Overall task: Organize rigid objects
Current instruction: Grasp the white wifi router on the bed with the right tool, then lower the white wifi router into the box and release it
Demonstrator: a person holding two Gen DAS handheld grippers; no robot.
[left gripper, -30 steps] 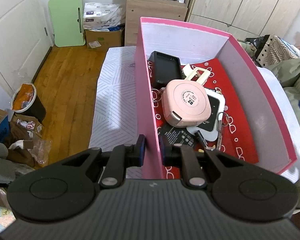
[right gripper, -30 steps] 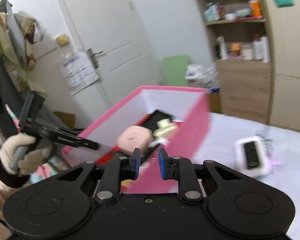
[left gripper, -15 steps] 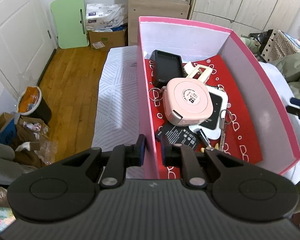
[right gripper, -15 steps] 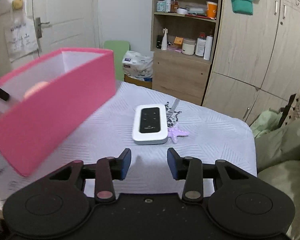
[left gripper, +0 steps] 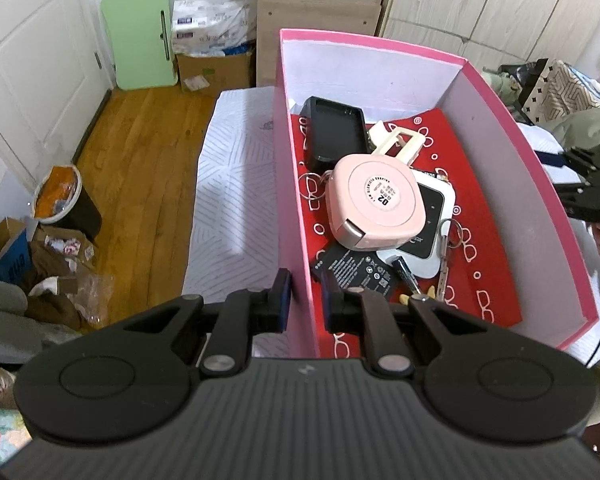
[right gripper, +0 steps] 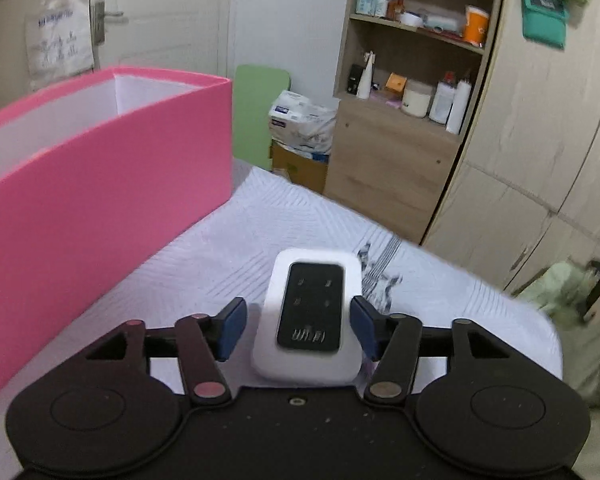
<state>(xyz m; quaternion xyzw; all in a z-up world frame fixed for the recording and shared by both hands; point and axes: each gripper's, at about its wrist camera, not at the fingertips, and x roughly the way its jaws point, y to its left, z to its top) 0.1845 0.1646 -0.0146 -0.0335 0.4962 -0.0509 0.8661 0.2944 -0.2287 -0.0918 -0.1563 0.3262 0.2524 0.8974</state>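
My left gripper (left gripper: 305,296) is shut on the near left wall of the pink box (left gripper: 290,200). Inside lie a pink round-cornered case (left gripper: 374,202), a black device (left gripper: 334,134), a white device (left gripper: 436,216), a cream clip (left gripper: 398,140), a black battery (left gripper: 352,272) and keys (left gripper: 444,248). In the right wrist view the pink box (right gripper: 100,184) stands at the left. My right gripper (right gripper: 298,326) is open, its fingers either side of a white device with a black panel (right gripper: 310,314) lying on the white bedspread (right gripper: 440,300).
Keys (right gripper: 374,270) lie just behind the white device. A wooden shelf unit (right gripper: 404,120) and wardrobe doors (right gripper: 540,140) stand beyond the bed. Left of the bed are wood floor (left gripper: 132,168), a bin (left gripper: 60,200) and boxes. The right gripper also shows past the box's right wall (left gripper: 588,188).
My right gripper has swung away from the box, opened, and come down around the white device. My left gripper keeps its hold on the box wall.
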